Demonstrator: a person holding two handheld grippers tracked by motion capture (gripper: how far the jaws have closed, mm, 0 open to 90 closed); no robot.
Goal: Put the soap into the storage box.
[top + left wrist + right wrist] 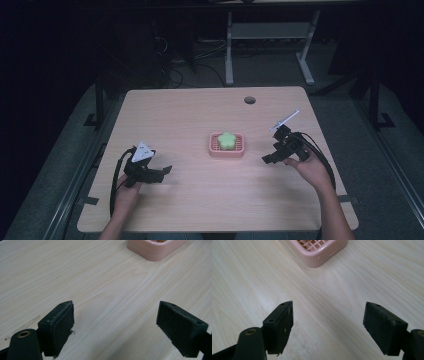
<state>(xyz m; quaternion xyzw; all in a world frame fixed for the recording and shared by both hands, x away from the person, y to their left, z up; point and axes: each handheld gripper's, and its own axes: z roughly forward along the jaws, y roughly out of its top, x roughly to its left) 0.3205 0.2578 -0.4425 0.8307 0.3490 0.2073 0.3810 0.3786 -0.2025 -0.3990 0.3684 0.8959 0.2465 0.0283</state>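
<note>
On the light wooden table, near its middle, sat a pink slotted dish with a green star-shaped piece lying in it. Left gripper rested well to the dish's left, jaws spread wide, nothing between them. Right gripper hung just beside the dish's right edge, jaws likewise wide apart and empty, dish corner ahead of them.
</note>
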